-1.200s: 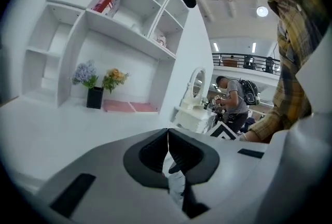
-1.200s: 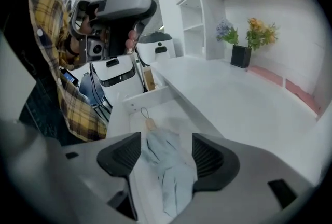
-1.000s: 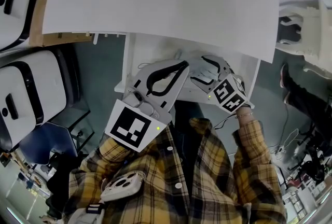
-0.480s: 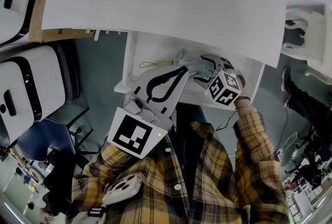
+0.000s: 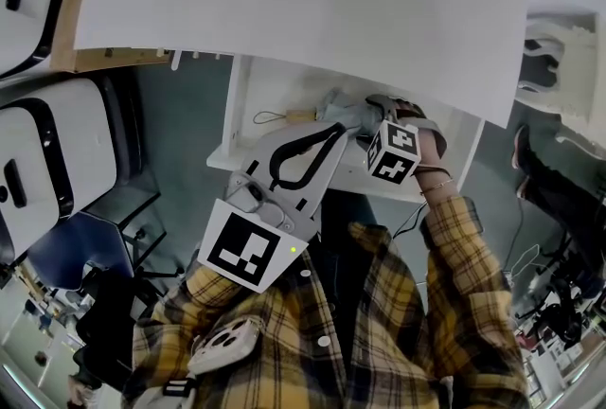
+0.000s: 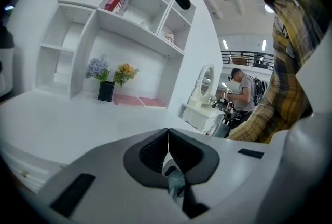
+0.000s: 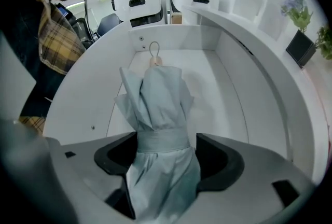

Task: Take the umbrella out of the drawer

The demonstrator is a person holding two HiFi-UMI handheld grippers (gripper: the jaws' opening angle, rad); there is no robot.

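Note:
A folded pale grey-blue umbrella [image 7: 158, 98] lies lengthwise in the open white drawer [image 7: 218, 93], its wooden handle and cord loop at the far end. My right gripper [image 7: 167, 158] points steeply down over it. Its jaws stand wide open, one on each side of the strap, and the pads do not press on the cloth. In the head view the umbrella [image 5: 341, 106] shows in the drawer [image 5: 248, 104] under the desk top, with the right gripper [image 5: 367, 120] above it. My left gripper [image 5: 333, 125] is shut and empty, its tip at the drawer's front; its jaws [image 6: 167, 132] meet.
The white desk top [image 5: 303, 0] overhangs the back of the drawer. White rounded chairs [image 5: 47, 170] stand to the left and a white vanity [image 5: 559, 47] to the right. A shelf unit with a flower pot [image 6: 106, 91] sits on the desk; a person [image 6: 240, 88] stands far off.
My right gripper has sunk into the drawer and tipped steeper, so its jaws now straddle the umbrella. The left gripper has stayed where it was.

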